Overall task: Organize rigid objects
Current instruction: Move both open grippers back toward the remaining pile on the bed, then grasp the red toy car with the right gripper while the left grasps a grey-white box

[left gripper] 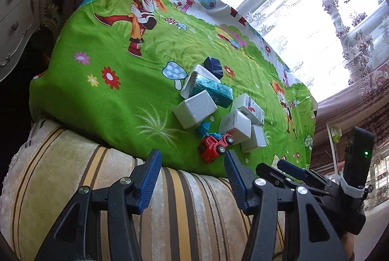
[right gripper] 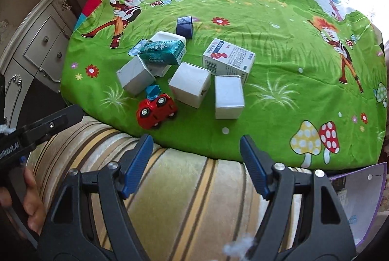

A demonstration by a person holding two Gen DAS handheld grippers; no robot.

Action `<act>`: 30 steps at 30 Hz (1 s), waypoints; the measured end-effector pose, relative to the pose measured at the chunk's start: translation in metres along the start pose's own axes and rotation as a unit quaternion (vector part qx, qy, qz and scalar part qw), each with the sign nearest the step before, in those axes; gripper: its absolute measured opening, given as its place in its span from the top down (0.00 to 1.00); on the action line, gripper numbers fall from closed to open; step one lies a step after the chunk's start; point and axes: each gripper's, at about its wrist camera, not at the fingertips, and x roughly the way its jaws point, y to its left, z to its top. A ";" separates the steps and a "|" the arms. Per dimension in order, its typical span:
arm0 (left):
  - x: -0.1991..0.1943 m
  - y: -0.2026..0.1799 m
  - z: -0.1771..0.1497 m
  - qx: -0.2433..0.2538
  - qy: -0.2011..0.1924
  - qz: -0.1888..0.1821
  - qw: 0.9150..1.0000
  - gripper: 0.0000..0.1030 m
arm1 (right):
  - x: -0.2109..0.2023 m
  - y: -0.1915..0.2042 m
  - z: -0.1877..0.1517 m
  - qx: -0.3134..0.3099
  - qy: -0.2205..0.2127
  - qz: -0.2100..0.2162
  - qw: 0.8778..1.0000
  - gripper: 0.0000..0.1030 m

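Note:
A pile of rigid things lies on the green cartoon cloth (right gripper: 279, 47): a red toy car (right gripper: 156, 111) (left gripper: 215, 144) on its side with a blue toy (right gripper: 153, 91) behind it, several white boxes (right gripper: 189, 83) (left gripper: 194, 109), a teal box (right gripper: 161, 51) (left gripper: 214, 89), a printed medicine box (right gripper: 228, 58) (left gripper: 250, 109) and a dark blue box (right gripper: 184, 26) (left gripper: 213, 66). My left gripper (left gripper: 192, 173) is open and empty, short of the car. My right gripper (right gripper: 195, 158) is open and empty, in front of the pile. It also shows at the right of the left wrist view (left gripper: 291, 169).
The cloth covers a surface whose striped beige front (right gripper: 182, 200) lies under both grippers. A white carved drawer cabinet (right gripper: 36, 49) stands at the left. Curtains and a bright window (left gripper: 304, 5) are behind. A purple sheet (right gripper: 359, 197) lies at lower right.

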 end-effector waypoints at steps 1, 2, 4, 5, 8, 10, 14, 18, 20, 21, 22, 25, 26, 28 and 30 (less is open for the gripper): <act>0.000 0.003 0.001 -0.004 0.000 -0.002 1.000 0.47 | 0.004 0.002 0.004 0.009 0.002 -0.003 1.000 0.26; 0.000 0.006 0.001 -0.007 -0.001 -0.004 1.000 0.47 | 0.008 0.004 0.008 0.015 0.003 -0.004 1.000 0.26; 0.000 0.012 0.002 -0.016 -0.001 -0.010 1.000 0.47 | 0.014 0.008 0.014 0.018 0.002 -0.013 1.000 0.26; 0.000 0.015 0.003 -0.021 -0.002 -0.013 1.000 0.47 | 0.017 0.011 0.017 0.017 0.001 -0.020 1.000 0.26; -0.001 0.022 0.005 -0.033 -0.004 -0.021 0.999 0.47 | 0.028 0.017 0.025 0.014 0.010 -0.030 0.999 0.26; -0.001 0.026 0.005 -0.038 -0.005 -0.026 0.999 0.47 | 0.033 0.021 0.028 0.008 0.013 -0.036 0.999 0.26; -0.001 0.030 0.005 -0.044 -0.004 -0.033 0.998 0.47 | 0.040 0.026 0.032 -0.003 0.015 -0.052 0.999 0.26; -0.001 0.030 0.004 -0.043 -0.003 -0.037 0.998 0.47 | 0.045 0.027 0.031 -0.012 0.021 -0.064 0.998 0.26; -0.001 0.030 0.004 -0.042 -0.003 -0.036 0.998 0.47 | 0.046 0.026 0.032 -0.013 0.020 -0.065 0.998 0.26; -0.001 0.030 0.003 -0.042 -0.003 -0.036 0.998 0.47 | 0.046 0.026 0.032 -0.015 0.021 -0.069 0.997 0.26; -0.001 0.030 0.003 -0.042 -0.003 -0.036 0.998 0.47 | 0.046 0.026 0.031 -0.018 0.020 -0.074 0.997 0.26; -0.001 0.029 0.003 -0.041 -0.004 -0.035 0.999 0.47 | 0.046 0.025 0.029 -0.023 0.019 -0.078 0.997 0.26; -0.001 0.029 0.003 -0.040 -0.003 -0.034 0.999 0.47 | 0.046 0.026 0.029 -0.026 0.020 -0.081 0.996 0.26; 0.000 0.028 0.003 -0.038 -0.003 -0.033 0.999 0.47 | 0.045 0.030 0.028 -0.038 0.017 -0.090 0.995 0.26; -0.001 0.027 0.003 -0.036 -0.003 -0.033 0.999 0.47 | 0.043 0.032 0.025 -0.051 0.015 -0.103 0.993 0.26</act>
